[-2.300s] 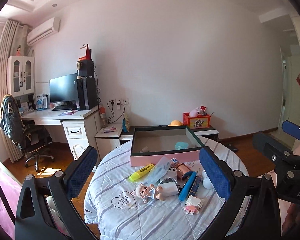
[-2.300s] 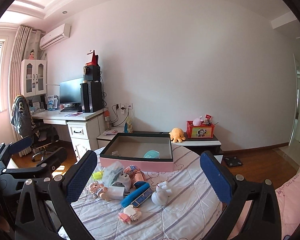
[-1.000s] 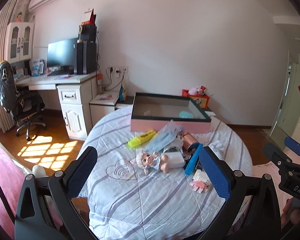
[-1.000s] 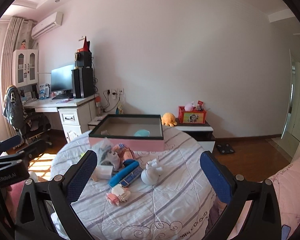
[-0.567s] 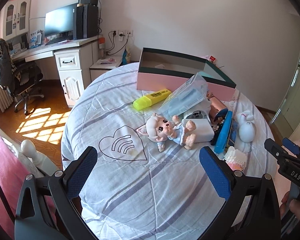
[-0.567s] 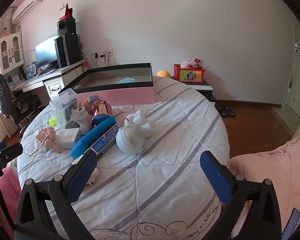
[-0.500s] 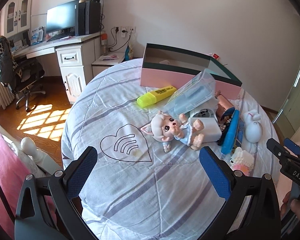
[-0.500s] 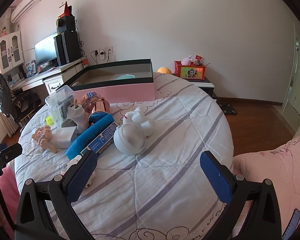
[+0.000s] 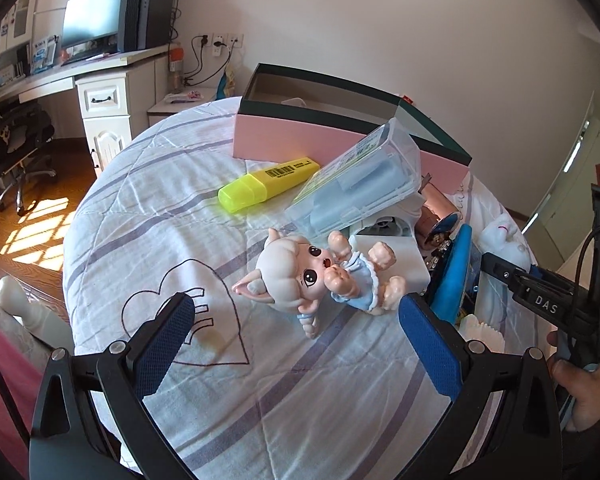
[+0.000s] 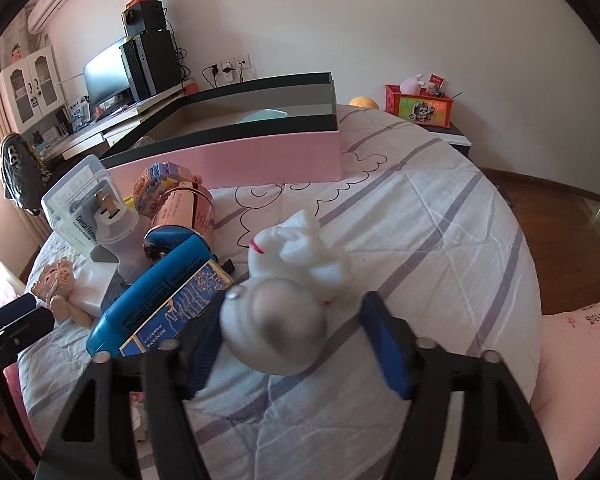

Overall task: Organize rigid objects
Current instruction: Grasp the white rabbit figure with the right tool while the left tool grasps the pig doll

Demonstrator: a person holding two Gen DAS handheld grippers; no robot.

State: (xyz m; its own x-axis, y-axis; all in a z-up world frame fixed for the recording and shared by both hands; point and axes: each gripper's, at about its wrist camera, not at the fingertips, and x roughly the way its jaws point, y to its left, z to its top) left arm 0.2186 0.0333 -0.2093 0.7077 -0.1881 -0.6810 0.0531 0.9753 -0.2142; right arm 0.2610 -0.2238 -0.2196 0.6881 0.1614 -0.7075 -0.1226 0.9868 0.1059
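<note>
Right gripper [image 10: 292, 344] is nearer — the white rabbit figurine [image 10: 288, 300] sits between its closing fingers, ears pointing away. Left gripper [image 9: 300, 340] hangs released, short of the doll [image 9: 320, 276].

Round table [image 9: 148, 200] covered in quilted cloth, matt, striped, creased. Pink box [image 9: 300, 144] looks like matt cardboard, dark rim. Beside the box: clear glossy plastic case [image 9: 360, 184], yellow highlighter [image 9: 268, 184] in smooth plastic with paper barcode label, shiny copper-look metallic can [image 10: 188, 212]. Doll [image 9: 316, 276] glossy moulded plastic. White rabbit figure [image 10: 296, 264] smooth, semi-gloss. Wood floor [image 9: 24, 208] polished.
</note>
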